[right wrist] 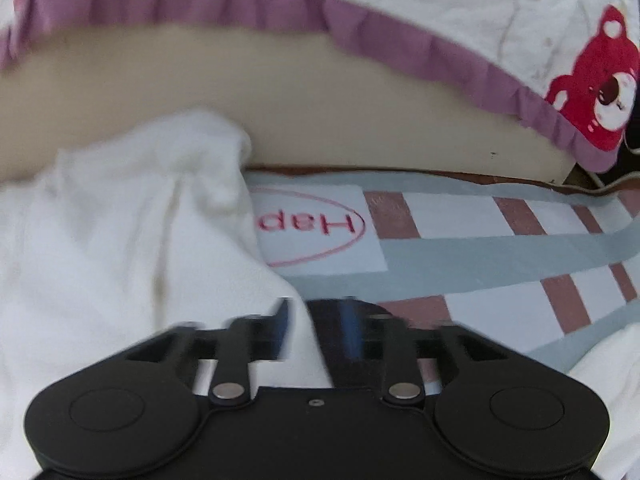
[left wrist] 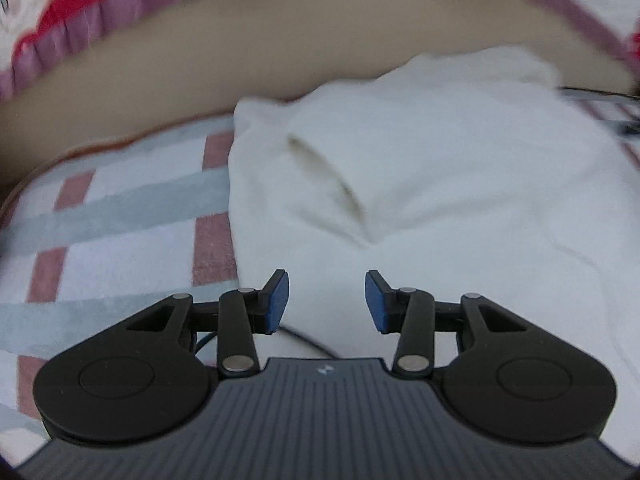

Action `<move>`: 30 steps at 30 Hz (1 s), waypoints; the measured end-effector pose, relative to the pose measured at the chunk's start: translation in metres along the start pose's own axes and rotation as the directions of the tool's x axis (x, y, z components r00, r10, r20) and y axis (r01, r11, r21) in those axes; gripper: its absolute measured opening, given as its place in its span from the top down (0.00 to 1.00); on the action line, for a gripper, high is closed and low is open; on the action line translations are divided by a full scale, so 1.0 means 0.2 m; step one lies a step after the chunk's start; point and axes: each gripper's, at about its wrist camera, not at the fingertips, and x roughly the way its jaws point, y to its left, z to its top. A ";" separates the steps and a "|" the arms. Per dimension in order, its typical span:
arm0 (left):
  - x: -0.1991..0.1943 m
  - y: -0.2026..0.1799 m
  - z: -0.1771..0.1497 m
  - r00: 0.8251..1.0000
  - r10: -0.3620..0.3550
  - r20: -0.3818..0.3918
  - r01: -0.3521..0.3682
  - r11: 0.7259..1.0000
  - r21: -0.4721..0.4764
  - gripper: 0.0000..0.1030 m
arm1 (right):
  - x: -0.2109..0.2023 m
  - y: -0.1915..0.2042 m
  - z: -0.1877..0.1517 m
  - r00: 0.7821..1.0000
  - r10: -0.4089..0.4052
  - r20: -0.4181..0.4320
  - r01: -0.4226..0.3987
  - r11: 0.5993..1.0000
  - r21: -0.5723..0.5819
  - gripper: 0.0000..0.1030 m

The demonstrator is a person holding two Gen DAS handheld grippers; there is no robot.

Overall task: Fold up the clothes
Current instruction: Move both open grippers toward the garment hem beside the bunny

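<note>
A white garment point(left wrist: 420, 180) lies crumpled on a checked rug point(left wrist: 120, 220), with a fold running down its middle. My left gripper point(left wrist: 327, 300) hovers over the garment's near part, open, its blue pads well apart with nothing between them. In the right wrist view the same white garment point(right wrist: 120, 240) fills the left side. My right gripper point(right wrist: 316, 328) is blurred; its fingers stand apart at the garment's right edge. A strip of white cloth shows in the gap, and the pads do not press on it.
The rug point(right wrist: 480, 248) has grey, white and pink squares and a red oval label point(right wrist: 312, 224). Behind it rises a beige bed side point(right wrist: 280, 112) under a purple-frilled sheet point(right wrist: 240, 4) with a red bear print point(right wrist: 600, 80). More white cloth point(right wrist: 608, 380) lies at lower right.
</note>
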 end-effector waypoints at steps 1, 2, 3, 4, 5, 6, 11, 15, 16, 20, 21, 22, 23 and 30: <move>-0.07 0.00 -0.02 1.000 0.019 0.006 -0.019 1.000 0.010 0.58 | -0.03 0.00 0.01 0.999 0.045 0.007 -0.045 0.999 0.019 0.54; -0.13 0.01 -0.05 0.998 0.056 0.001 -0.056 0.998 0.013 0.58 | -0.07 0.01 0.01 0.996 0.090 0.015 -0.091 0.995 0.037 0.54; -0.19 0.01 -0.07 0.996 0.093 -0.004 -0.093 0.996 0.016 0.57 | -0.10 0.01 0.02 0.991 0.135 0.024 -0.136 0.989 0.055 0.54; -0.25 0.03 -0.09 0.991 0.136 -0.006 -0.136 0.991 0.004 0.57 | -0.15 0.03 0.02 0.979 0.203 0.020 -0.204 0.976 0.078 0.54; -0.32 0.07 -0.10 0.982 0.190 -0.007 -0.190 0.981 -0.035 0.56 | -0.19 0.07 0.02 0.961 0.276 0.012 -0.276 0.957 0.084 0.54; -0.39 0.12 -0.11 0.972 0.234 -0.009 -0.234 0.969 -0.080 0.55 | -0.23 0.11 0.02 0.938 0.348 0.004 -0.347 0.934 0.091 0.54; -0.72 0.42 -0.14 0.919 0.394 0.008 -0.379 0.891 -0.249 0.51 | -0.44 0.45 -0.05 0.775 0.626 -0.082 -0.626 0.779 0.029 0.54; -0.96 0.57 -0.25 0.834 0.551 0.016 -0.529 0.808 -0.260 0.45 | -0.62 0.73 -0.12 0.631 0.753 -0.189 -0.768 0.640 -0.012 0.54; -1.01 0.62 -0.27 0.815 0.580 0.006 -0.559 0.789 -0.255 0.45 | -0.67 0.81 -0.15 0.614 0.759 -0.216 -0.784 0.619 -0.054 0.54; -1.25 0.80 -0.35 0.753 0.657 -0.038 -0.647 0.727 -0.229 0.45 | -0.83 1.05 -0.20 0.598 0.756 -0.268 -0.802 0.558 -0.214 0.54; -1.33 0.84 -0.36 0.742 0.668 -0.047 -0.661 0.719 -0.212 0.45 | -0.87 1.10 -0.21 0.596 0.755 -0.275 -0.802 0.543 -0.248 0.54; -1.40 0.87 -0.37 0.733 0.678 -0.052 -0.674 0.714 -0.190 0.45 | -0.90 1.15 -0.22 0.596 0.752 -0.282 -0.801 0.528 -0.283 0.54; -1.46 0.90 -0.37 0.728 0.683 -0.059 -0.682 0.713 -0.161 0.44 | -0.93 1.19 -0.23 0.598 0.749 -0.285 -0.797 0.517 -0.312 0.54; -1.96 1.03 -0.41 0.679 0.714 -0.168 -0.719 0.693 0.040 0.39 | -1.02 1.35 -0.31 0.568 0.758 -0.321 -0.812 0.454 -0.366 0.54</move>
